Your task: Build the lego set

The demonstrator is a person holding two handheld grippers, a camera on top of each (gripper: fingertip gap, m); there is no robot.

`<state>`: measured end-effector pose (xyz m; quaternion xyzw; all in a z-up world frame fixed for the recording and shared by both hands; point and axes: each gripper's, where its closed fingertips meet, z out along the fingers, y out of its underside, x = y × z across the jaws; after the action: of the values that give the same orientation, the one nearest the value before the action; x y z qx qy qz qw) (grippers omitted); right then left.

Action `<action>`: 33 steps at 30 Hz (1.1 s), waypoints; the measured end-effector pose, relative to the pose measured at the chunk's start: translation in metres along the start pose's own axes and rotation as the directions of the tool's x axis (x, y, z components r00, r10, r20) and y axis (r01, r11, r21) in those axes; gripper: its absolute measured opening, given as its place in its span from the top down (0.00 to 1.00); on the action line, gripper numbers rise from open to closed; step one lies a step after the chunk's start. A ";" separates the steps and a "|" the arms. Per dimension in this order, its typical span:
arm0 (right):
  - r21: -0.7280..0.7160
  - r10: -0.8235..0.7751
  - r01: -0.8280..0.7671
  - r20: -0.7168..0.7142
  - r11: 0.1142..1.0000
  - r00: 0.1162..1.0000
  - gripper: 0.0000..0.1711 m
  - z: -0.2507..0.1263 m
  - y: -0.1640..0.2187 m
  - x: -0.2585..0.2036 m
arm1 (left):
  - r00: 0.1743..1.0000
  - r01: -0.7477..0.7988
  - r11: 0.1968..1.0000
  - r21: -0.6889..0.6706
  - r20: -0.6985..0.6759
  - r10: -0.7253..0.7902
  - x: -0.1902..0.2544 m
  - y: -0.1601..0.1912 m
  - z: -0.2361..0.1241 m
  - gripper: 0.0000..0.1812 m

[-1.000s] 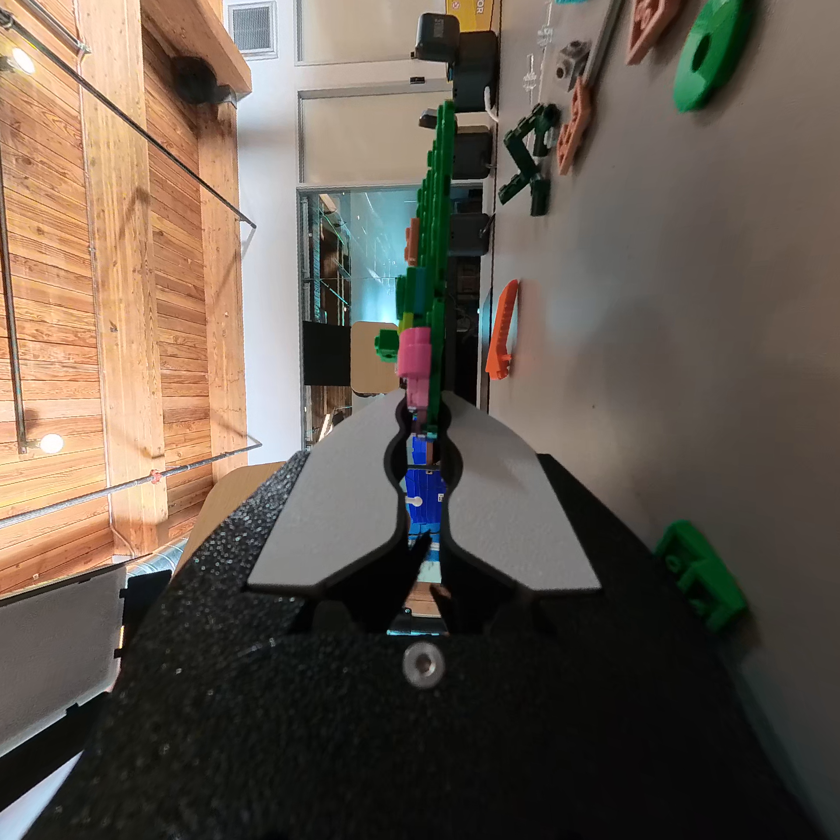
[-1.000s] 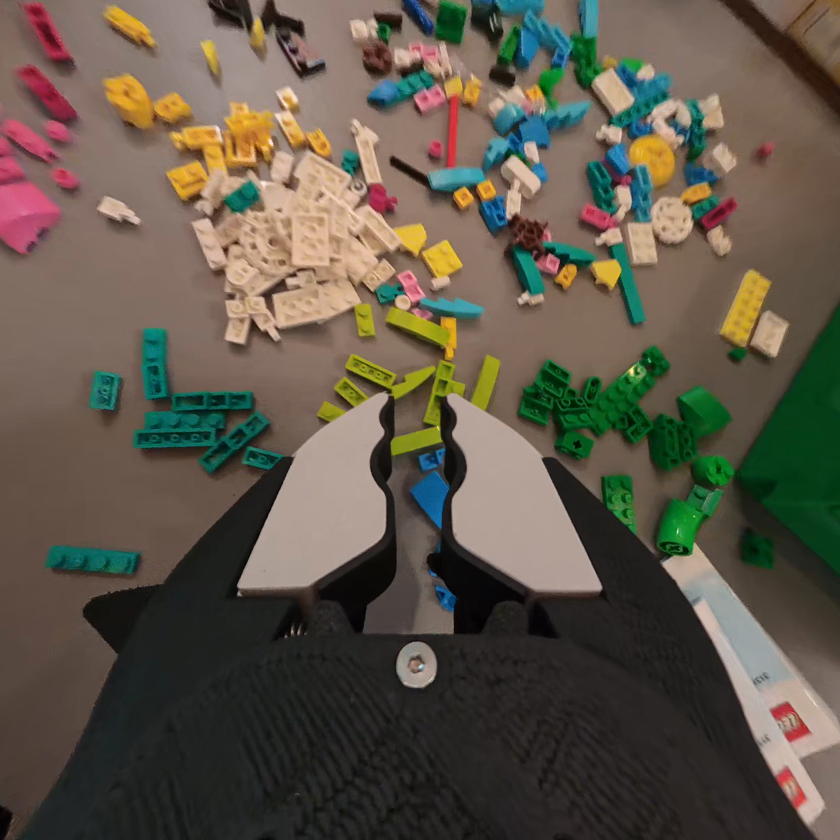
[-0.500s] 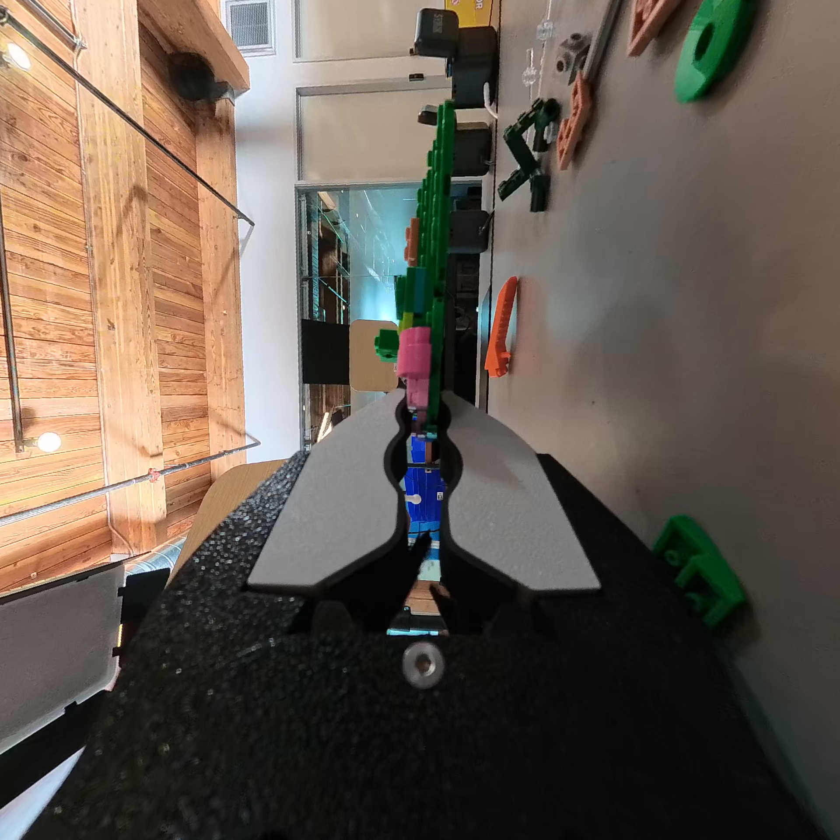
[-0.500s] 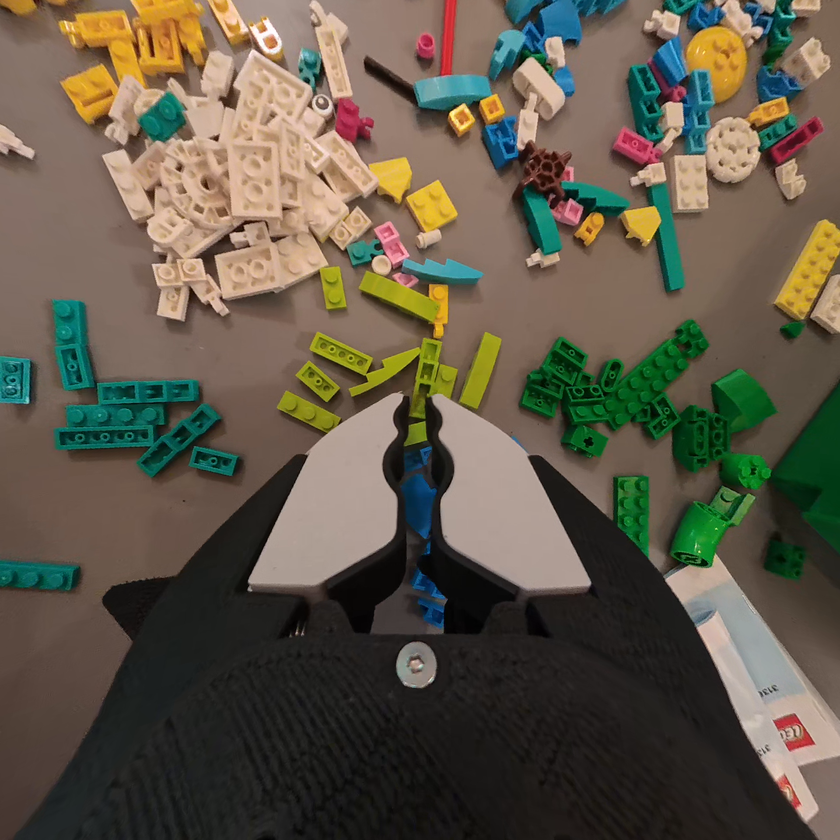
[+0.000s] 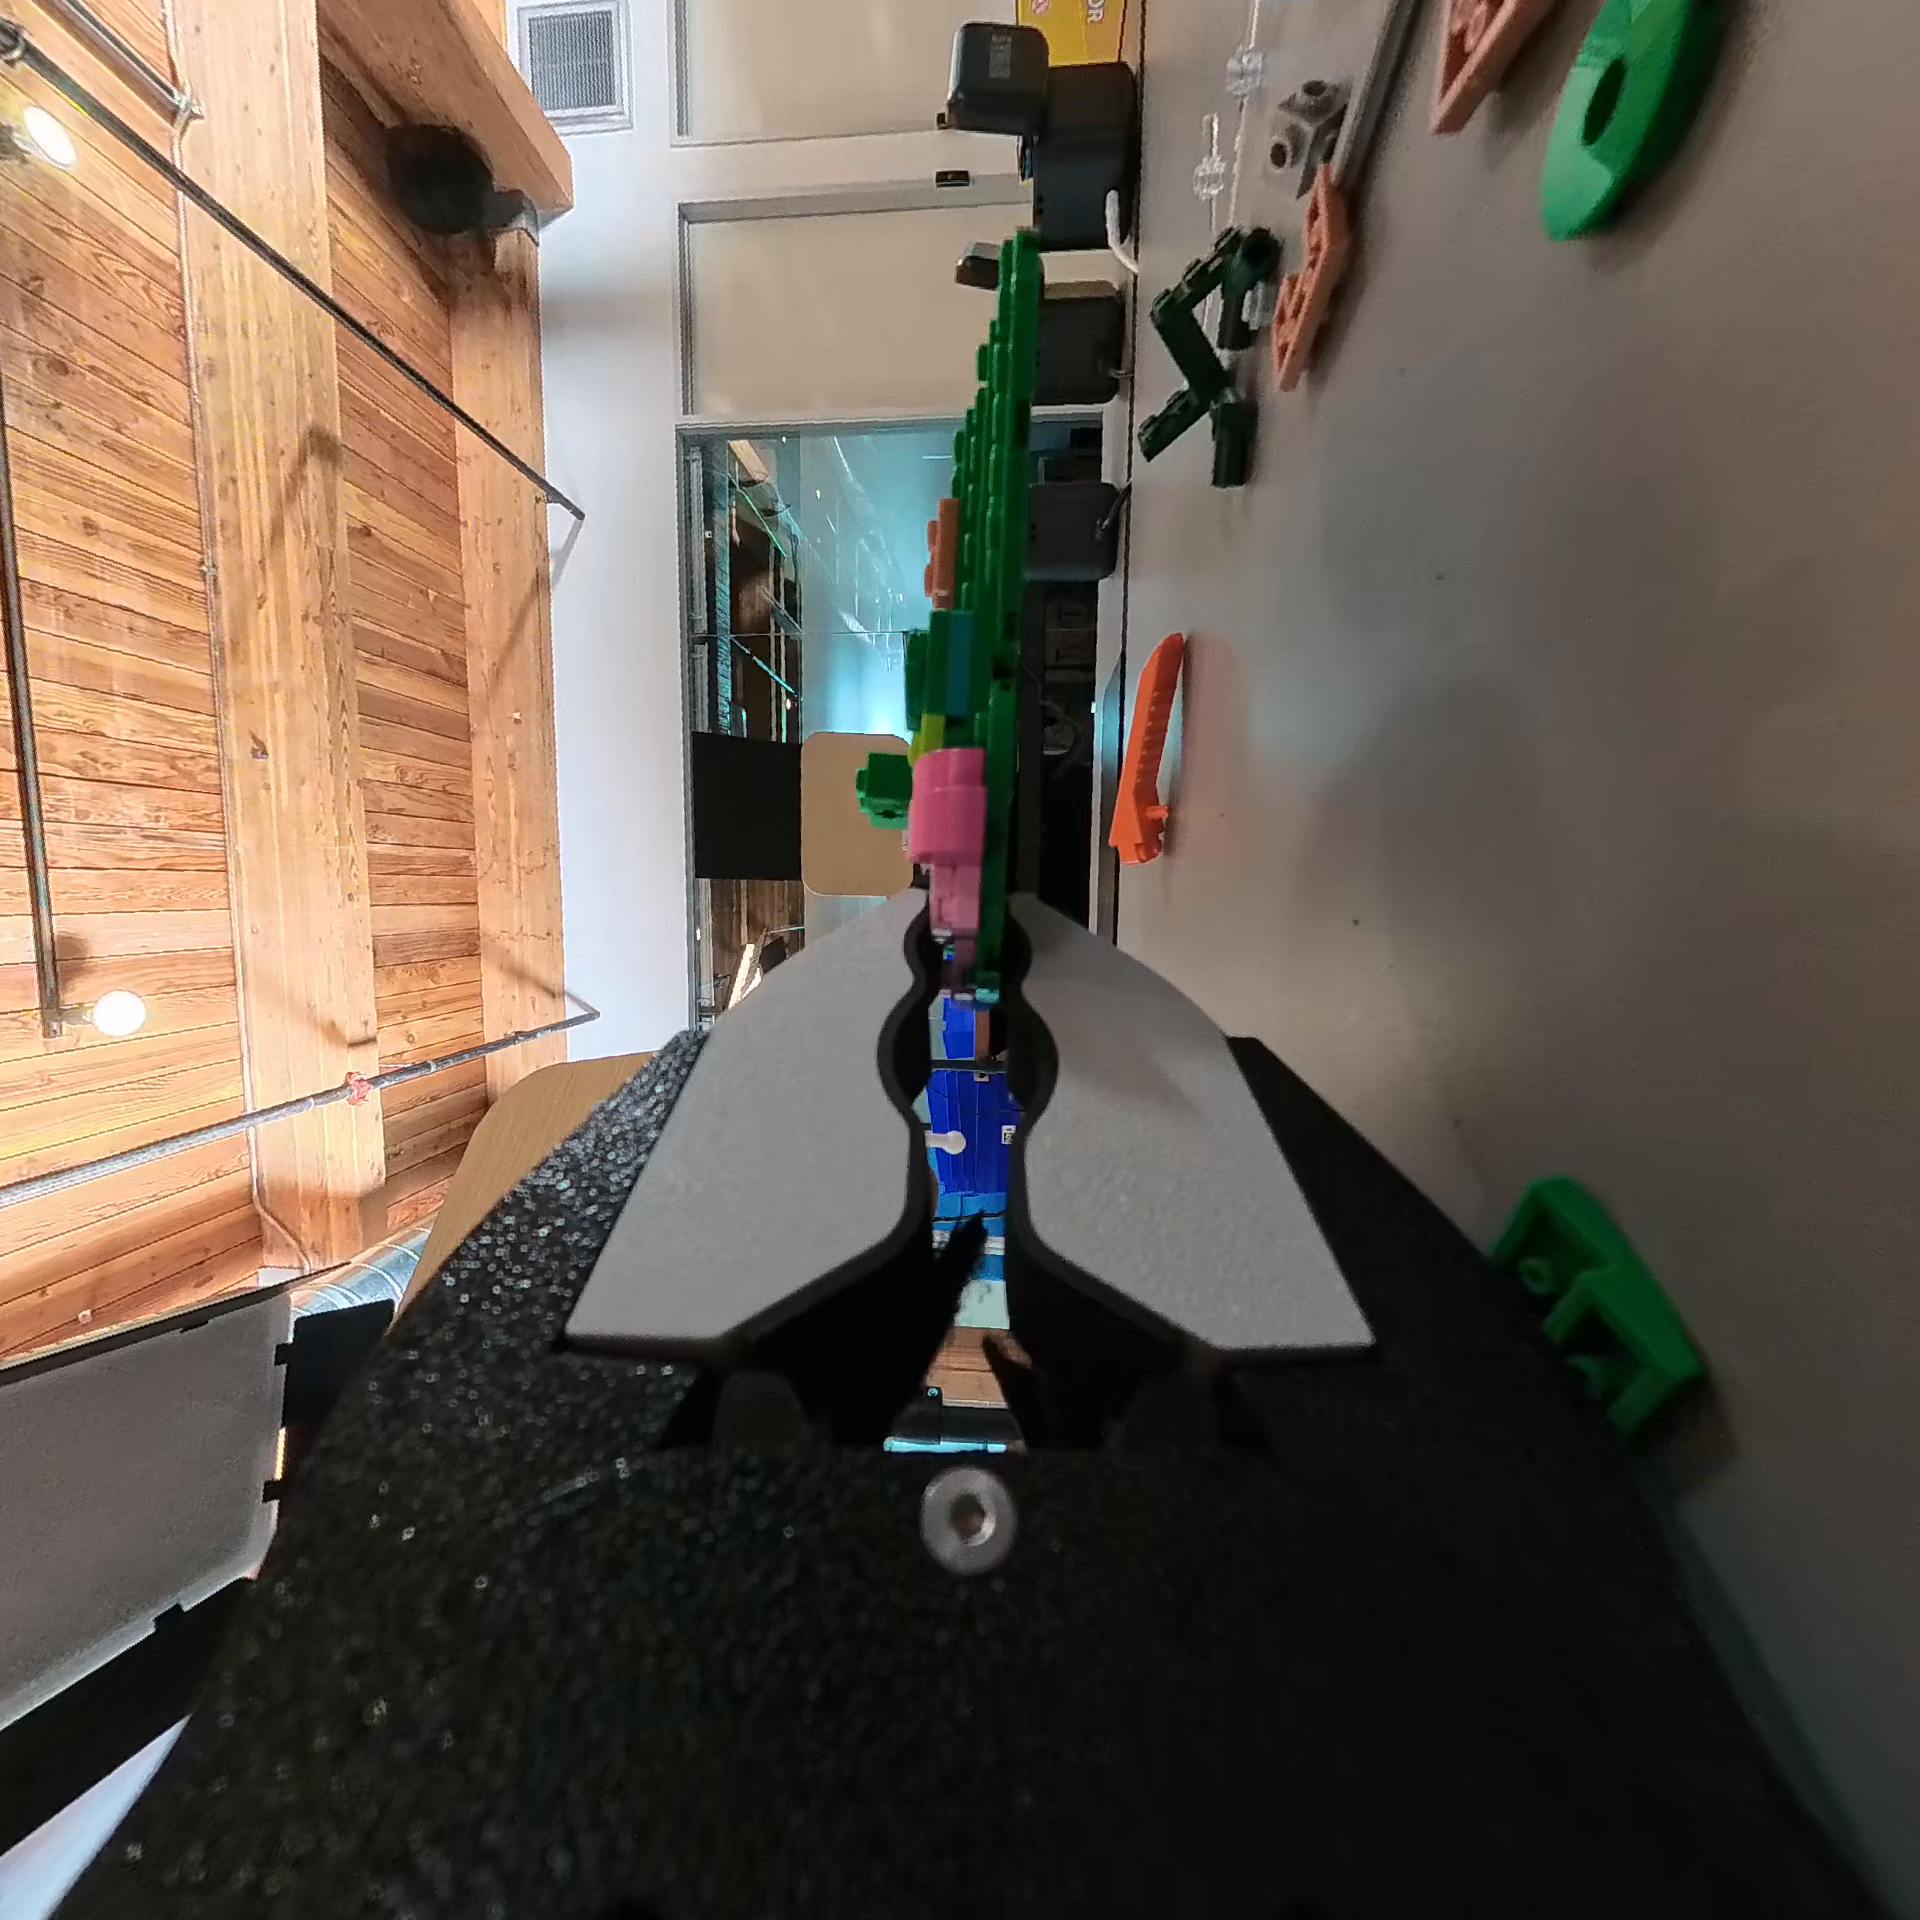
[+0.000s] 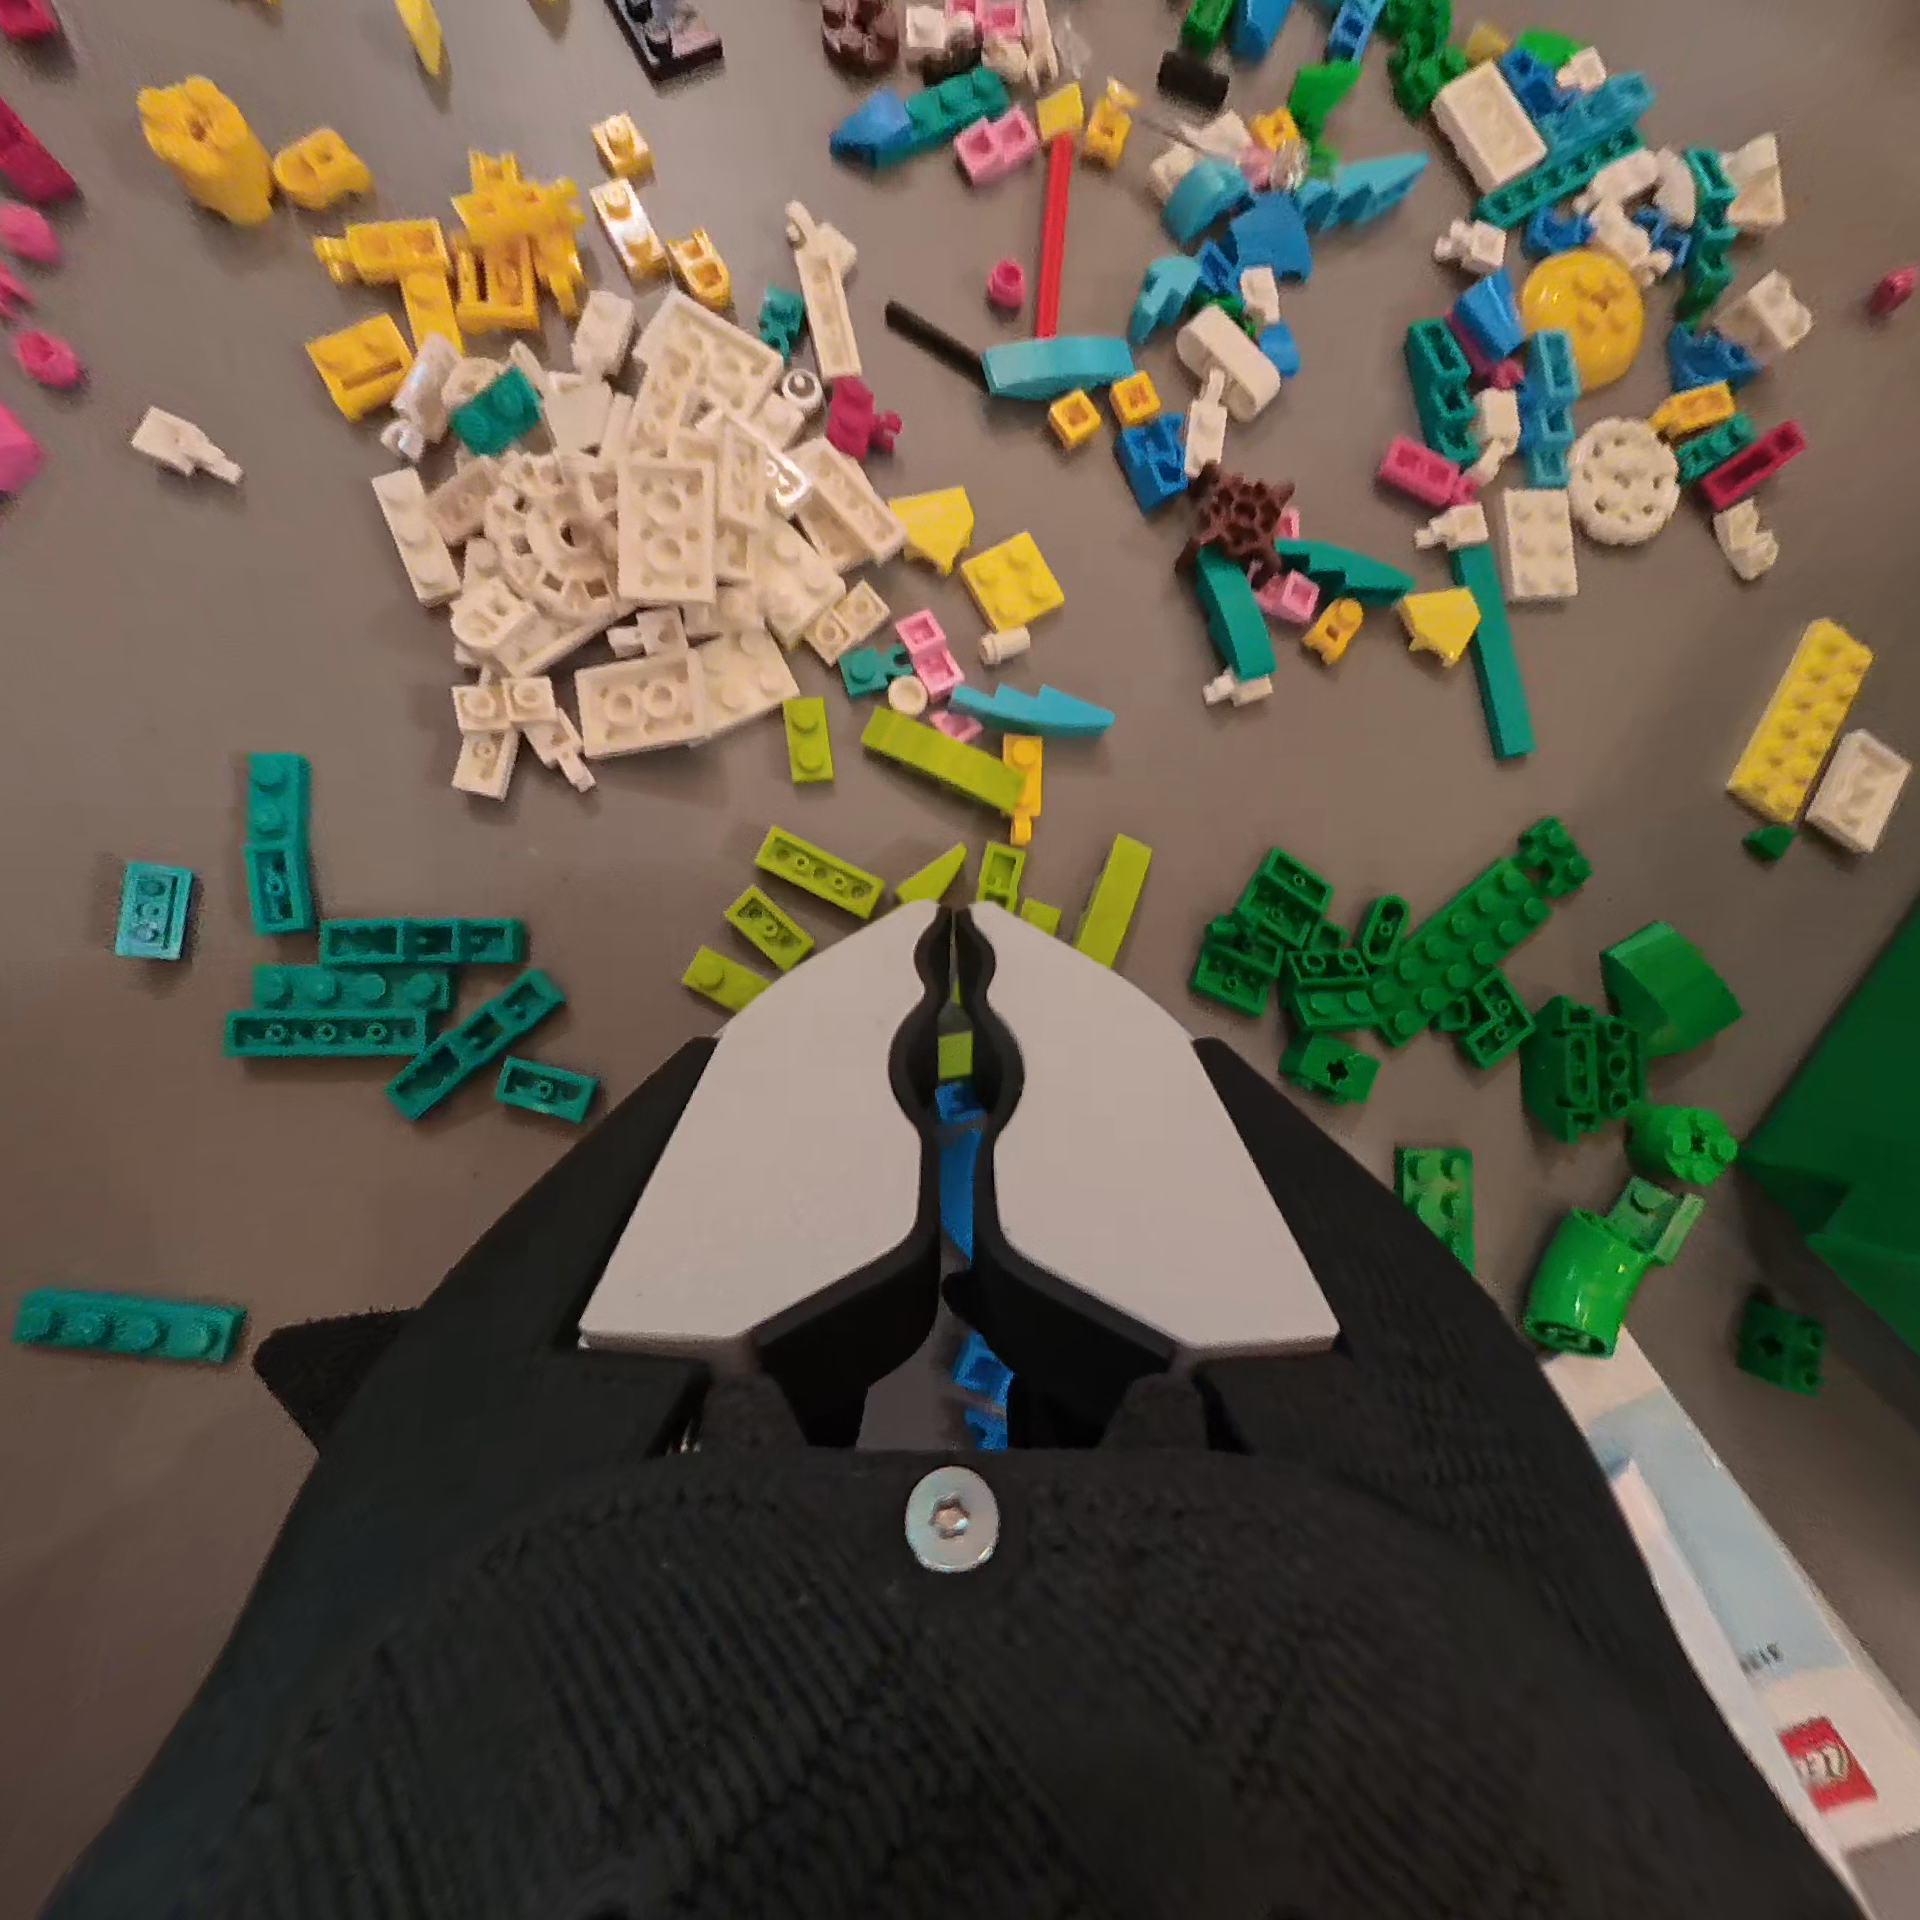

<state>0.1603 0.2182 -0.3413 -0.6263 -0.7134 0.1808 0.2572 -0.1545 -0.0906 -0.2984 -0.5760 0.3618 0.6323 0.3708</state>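
In the left wrist view my left gripper (image 5: pixel 966 914) is shut on the near edge of a green baseplate build (image 5: pixel 1003 499). I see it edge-on, held off the grey table (image 5: pixel 1558 727). A pink brick (image 5: pixel 945 810) and green, yellow and orange bricks sit on its face. In the right wrist view my right gripper (image 6: pixel 954 914) is shut above the lime green pieces (image 6: pixel 821 868). A thin lime piece (image 6: pixel 951 1049) shows in the hollow between its fingers. Blue pieces (image 6: pixel 961 1153) lie below it.
White (image 6: pixel 644 561), yellow (image 6: pixel 488 260), teal (image 6: pixel 343 987) and green (image 6: pixel 1434 966) brick groups surround the right gripper. A booklet (image 6: pixel 1714 1621) and a large green plate (image 6: pixel 1860 1122) lie at the right. By the left gripper lie an orange piece (image 5: pixel 1148 748) and a green wedge (image 5: pixel 1590 1299). Across from one pair of fingers to the other is roughly 45 cm.
The right gripper dropped toward the lime pieces, closed from open to shut, and has risen a little. The left gripper and the baseplate have held still.
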 end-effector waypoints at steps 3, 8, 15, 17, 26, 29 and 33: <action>-0.017 -0.027 0.026 -0.058 1.000 0.998 1.00 0.003 -0.001 0.006 | 1.000 -0.004 1.000 -0.001 0.001 0.004 0.000 0.000 0.000 0.95; 0.127 0.037 -0.011 -0.198 0.992 0.979 1.00 -0.011 -0.016 0.028 | 1.000 0.003 1.000 0.000 0.003 -0.003 -0.001 0.000 0.000 0.95; 0.244 0.083 -0.022 -0.243 0.969 0.966 1.00 -0.018 -0.022 0.031 | 1.000 0.002 1.000 -0.002 0.004 -0.002 -0.001 0.000 0.000 0.95; 0.260 0.091 -0.025 -0.246 0.965 0.965 1.00 -0.019 -0.024 0.032 | 1.000 0.005 1.000 -0.003 0.005 -0.005 -0.001 0.001 0.000 0.95; 0.273 0.085 -0.013 -0.254 0.962 0.963 1.00 -0.018 -0.030 0.033 | 1.000 0.012 1.000 -0.007 0.007 -0.012 -0.002 0.002 0.000 0.95; 0.272 0.086 -0.015 -0.248 0.962 0.965 1.00 -0.016 -0.030 0.032 | 1.000 0.012 1.000 -0.006 0.006 -0.012 -0.002 0.002 0.000 0.95; 0.249 0.076 -0.014 -0.240 0.968 0.968 1.00 -0.011 -0.026 0.029 | 1.000 0.012 1.000 -0.006 0.005 -0.012 -0.001 0.002 0.000 0.95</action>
<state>0.1434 0.2425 -0.3130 -0.6235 -0.6334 0.1940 0.4153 -0.1559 -0.0916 -0.2970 -0.5777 0.3555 0.6325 0.3739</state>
